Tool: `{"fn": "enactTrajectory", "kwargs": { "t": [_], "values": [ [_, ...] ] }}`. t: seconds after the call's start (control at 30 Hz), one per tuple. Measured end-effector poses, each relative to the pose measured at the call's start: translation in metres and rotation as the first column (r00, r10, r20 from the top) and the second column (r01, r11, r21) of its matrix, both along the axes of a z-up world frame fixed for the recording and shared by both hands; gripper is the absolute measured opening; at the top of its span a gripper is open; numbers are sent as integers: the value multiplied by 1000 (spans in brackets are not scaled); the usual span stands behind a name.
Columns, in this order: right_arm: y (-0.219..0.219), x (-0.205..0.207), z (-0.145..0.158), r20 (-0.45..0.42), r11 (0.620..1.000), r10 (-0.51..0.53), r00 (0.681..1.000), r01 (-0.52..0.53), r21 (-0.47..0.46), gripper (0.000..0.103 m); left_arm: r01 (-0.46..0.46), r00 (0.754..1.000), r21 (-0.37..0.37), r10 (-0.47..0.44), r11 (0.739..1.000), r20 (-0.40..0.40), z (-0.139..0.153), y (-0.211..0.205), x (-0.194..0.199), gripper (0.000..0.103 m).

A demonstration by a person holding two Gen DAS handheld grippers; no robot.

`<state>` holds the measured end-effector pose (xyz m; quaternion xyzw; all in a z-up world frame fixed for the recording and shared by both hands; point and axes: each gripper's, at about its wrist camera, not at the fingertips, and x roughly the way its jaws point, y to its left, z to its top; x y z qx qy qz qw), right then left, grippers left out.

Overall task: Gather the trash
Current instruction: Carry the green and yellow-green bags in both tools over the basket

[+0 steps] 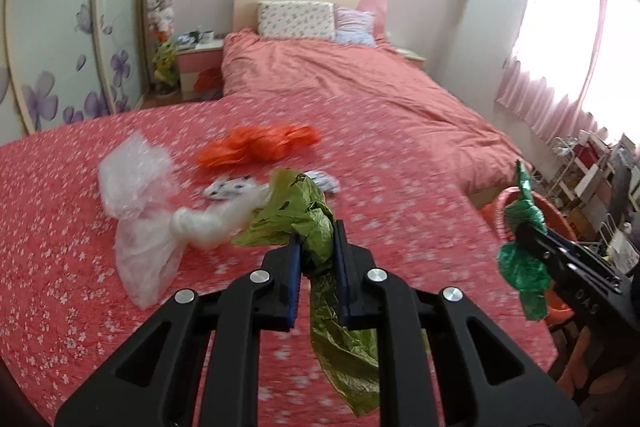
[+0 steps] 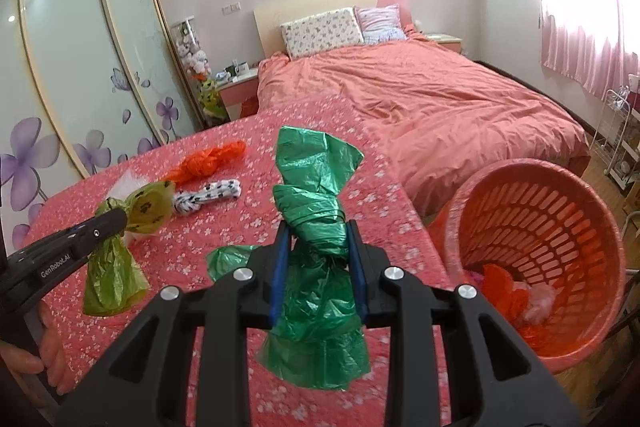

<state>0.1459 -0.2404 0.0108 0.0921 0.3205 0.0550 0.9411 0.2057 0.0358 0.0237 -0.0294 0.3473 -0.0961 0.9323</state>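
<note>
In your left wrist view, your left tongs (image 1: 316, 251) are closed tight on the crumpled olive-green plastic bag (image 1: 308, 211); the blue pads pinch its twisted neck, its top bunches above them and its tail hangs below, clear of the surface with the red flowered cloth (image 1: 60, 219). On that cloth beyond lie a clear bubble-wrap bag (image 1: 136, 183), a knotted white plastic bag (image 1: 204, 223), an orange crumpled plastic bag (image 1: 256, 145) and a white black-dotted bag (image 1: 230, 187), partly hidden behind the olive one. At the right edge your right tongs (image 1: 522, 231) hold the knotted dark-green plastic bag (image 1: 520, 263) in front of the orange plastic lattice basket (image 1: 560, 223).

In your right wrist view, your right tongs (image 2: 318, 251) are part closed, their pads pressed on the dark-green bag's (image 2: 316, 195) knot, which is lifted off the cloth (image 2: 224, 227). The basket (image 2: 576, 227) leans just right of the surface, with orange and pale scraps inside. At the left your left tongs (image 2: 120, 221) grip the olive bag (image 2: 116, 275); a hand (image 2: 52, 355) shows below them.
</note>
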Motion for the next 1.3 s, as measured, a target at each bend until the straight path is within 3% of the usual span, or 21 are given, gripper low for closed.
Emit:
{"fn": "enactTrajectory", "kwargs": {
  "t": [0.47, 0.97, 1.3],
  "values": [
    [-64, -48, 26, 97, 992, -119, 988, 123, -36, 28, 171, 984, -40, -168, 984, 66, 12, -72, -12, 15],
    [-120, -65, 15, 98, 966, -254, 962, 257, -22, 28, 292, 955, -58, -287, 955, 75, 6, -125, -18, 15],
    [-153, -70, 8, 121, 941, -333, 935, 337, -18, 28, 402, 914, -69, -396, 913, 84, -3, -172, -18, 15]
  ]
}}
